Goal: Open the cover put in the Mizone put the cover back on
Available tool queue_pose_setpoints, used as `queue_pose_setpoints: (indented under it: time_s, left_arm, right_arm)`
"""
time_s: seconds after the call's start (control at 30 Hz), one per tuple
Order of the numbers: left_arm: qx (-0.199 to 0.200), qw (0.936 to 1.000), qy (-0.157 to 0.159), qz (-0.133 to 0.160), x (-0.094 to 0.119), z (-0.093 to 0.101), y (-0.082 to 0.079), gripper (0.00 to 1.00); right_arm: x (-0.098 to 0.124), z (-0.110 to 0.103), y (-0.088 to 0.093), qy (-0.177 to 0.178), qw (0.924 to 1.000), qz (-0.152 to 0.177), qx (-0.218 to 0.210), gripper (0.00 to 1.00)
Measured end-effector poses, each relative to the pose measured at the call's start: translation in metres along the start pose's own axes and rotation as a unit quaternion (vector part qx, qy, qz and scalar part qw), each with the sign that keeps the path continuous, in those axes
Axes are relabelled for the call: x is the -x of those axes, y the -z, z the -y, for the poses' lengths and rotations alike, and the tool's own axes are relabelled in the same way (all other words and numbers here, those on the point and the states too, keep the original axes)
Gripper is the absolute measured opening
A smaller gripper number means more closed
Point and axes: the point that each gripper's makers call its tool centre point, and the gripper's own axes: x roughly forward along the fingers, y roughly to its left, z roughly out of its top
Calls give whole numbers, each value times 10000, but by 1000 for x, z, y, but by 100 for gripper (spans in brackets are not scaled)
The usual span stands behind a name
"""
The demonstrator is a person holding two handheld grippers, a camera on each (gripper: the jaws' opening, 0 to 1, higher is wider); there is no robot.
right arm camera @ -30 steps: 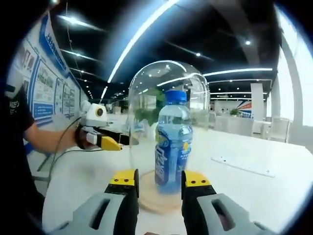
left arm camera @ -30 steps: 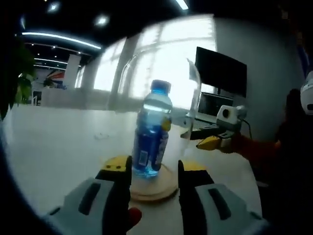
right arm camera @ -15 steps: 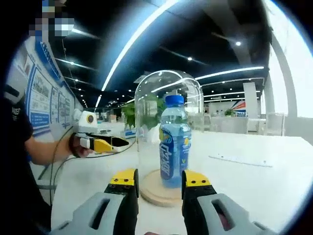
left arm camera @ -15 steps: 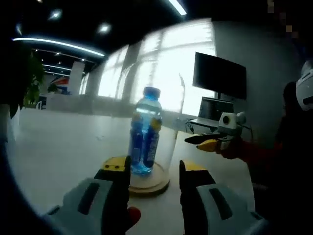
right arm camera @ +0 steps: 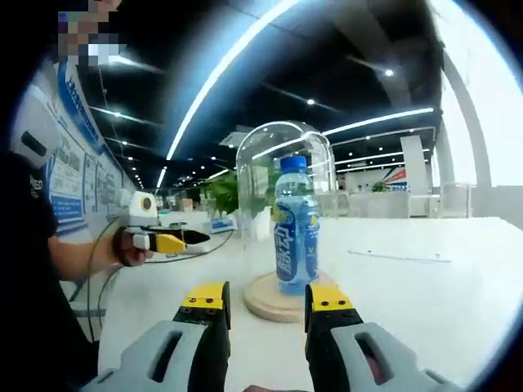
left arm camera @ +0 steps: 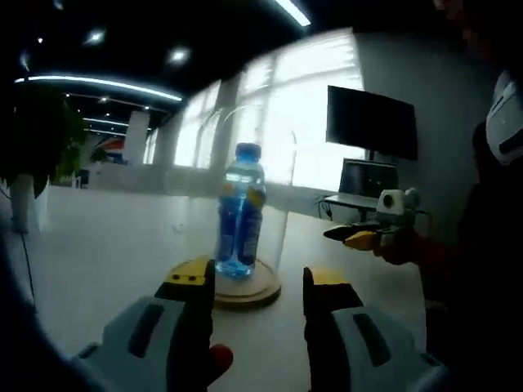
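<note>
A blue Mizone bottle [left arm camera: 239, 214] [right arm camera: 296, 225] stands upright on a round wooden base [left arm camera: 245, 291] [right arm camera: 265, 300] on the white table. A clear glass dome cover [left arm camera: 274, 163] [right arm camera: 260, 175] sits over the bottle and rests on the base. My left gripper [left arm camera: 253, 287] is open a short way in front of the base, with nothing between its jaws; it also appears as the left gripper [right arm camera: 167, 240] off to one side. My right gripper [right arm camera: 265, 299] is open too, short of the base, and appears as the right gripper [left arm camera: 368, 237] held clear of the dome.
The white table [right arm camera: 425, 294] stretches wide around the base. A flat pale strip [right arm camera: 399, 257] lies on it beyond the dome. A dark monitor [left arm camera: 372, 122] stands behind the far side. A potted plant [left arm camera: 33, 143] stands at one edge. The person's sleeve [left arm camera: 433, 253] is close by.
Both grippers have drawn back from the dome, so bottle and base look smaller. The dome, which looked close to the other gripper a second ago, now stands alone on the base.
</note>
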Motion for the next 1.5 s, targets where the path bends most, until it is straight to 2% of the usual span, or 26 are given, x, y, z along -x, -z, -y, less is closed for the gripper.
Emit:
queue_pose_setpoints:
  time_s: [0.07,0.27,0.4,0.53,0.63,0.83,0.97,1.13,1.33,1.5]
  left_arm:
    - [103,9999,-35,53,3,0,3,35]
    - [231,9996,-182,31,11,-6,16,35]
    - [111,9996,-254,8,18,-7,24,35]
    - [141,9994,-311,67,23,-10,29,35]
    - [8,9994,-328,75,28,-11,32,35]
    - [29,9992,-334,206,34,-15,35,34]
    - [-57,9992,-317,252,33,-14,33,34]
    - [-120,9992,-348,159,33,-14,39,34]
    - [46,9990,-365,245,34,-16,38,34]
    - [-12,9992,-390,101,32,-17,43,33]
  right_arm:
    - [6,-4,-5,-54,9996,204,-171,28]
    - [19,-2,0,132,9996,214,-156,26]
    - [24,-3,3,246,9995,198,-42,26]
    - [28,0,10,356,9992,174,-15,26]
    - [27,0,24,408,9990,-44,175,26]
    - [27,0,45,397,9991,-144,-5,26]
    - [28,0,41,412,9991,-39,-39,26]
    - [29,-3,47,489,9984,-162,216,26]
    - [28,-4,49,395,9988,-199,198,26]
    - [27,-4,50,350,9989,-227,208,26]
